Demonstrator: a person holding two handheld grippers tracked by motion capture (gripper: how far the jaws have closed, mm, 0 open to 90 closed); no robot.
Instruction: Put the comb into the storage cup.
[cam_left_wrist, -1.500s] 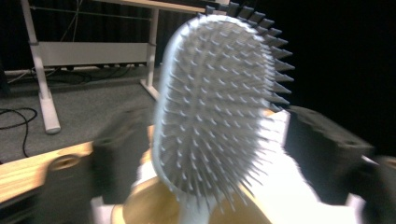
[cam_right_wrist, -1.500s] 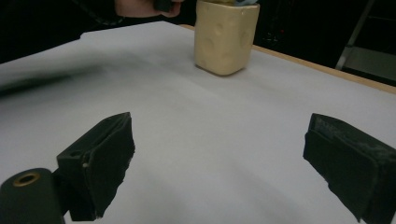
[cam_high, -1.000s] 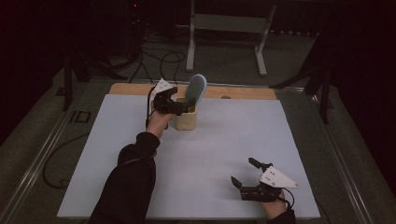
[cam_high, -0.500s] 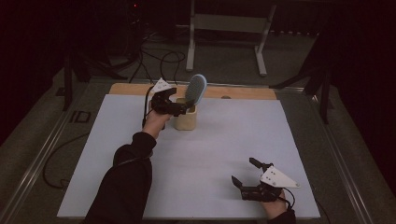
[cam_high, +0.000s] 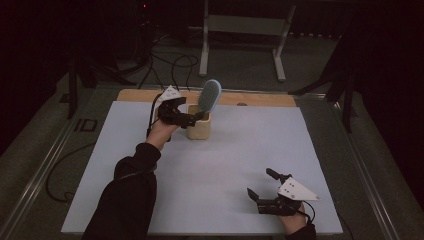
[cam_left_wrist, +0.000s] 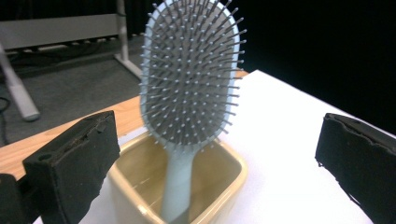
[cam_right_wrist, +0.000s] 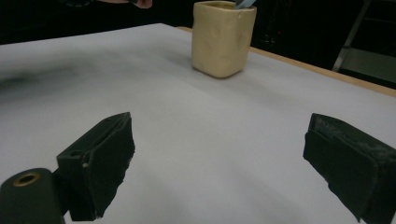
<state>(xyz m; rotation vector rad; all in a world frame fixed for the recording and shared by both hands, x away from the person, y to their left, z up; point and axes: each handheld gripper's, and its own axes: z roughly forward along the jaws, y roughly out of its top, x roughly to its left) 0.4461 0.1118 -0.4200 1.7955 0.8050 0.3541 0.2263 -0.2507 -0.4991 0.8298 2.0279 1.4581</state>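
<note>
one hairbrush (cam_left_wrist: 189, 77) upright in one yellow cup (cam_high: 199, 128), far on the table (cam_high: 225, 165). left tool (cam_high: 196, 117) wide open beside cup, empty. right tool (cam_high: 260, 184) near-right, wide open, empty.

pale blue hairbrush (cam_left_wrist: 189, 88), cream cup (cam_right_wrist: 223, 38)

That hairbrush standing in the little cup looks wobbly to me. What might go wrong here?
1. The hairbrush leans tall out of the small cup, so a nudge from the open left tongs beside it might tip both over.
2. The cup sits near the table's far edge and might get pushed off.
</note>
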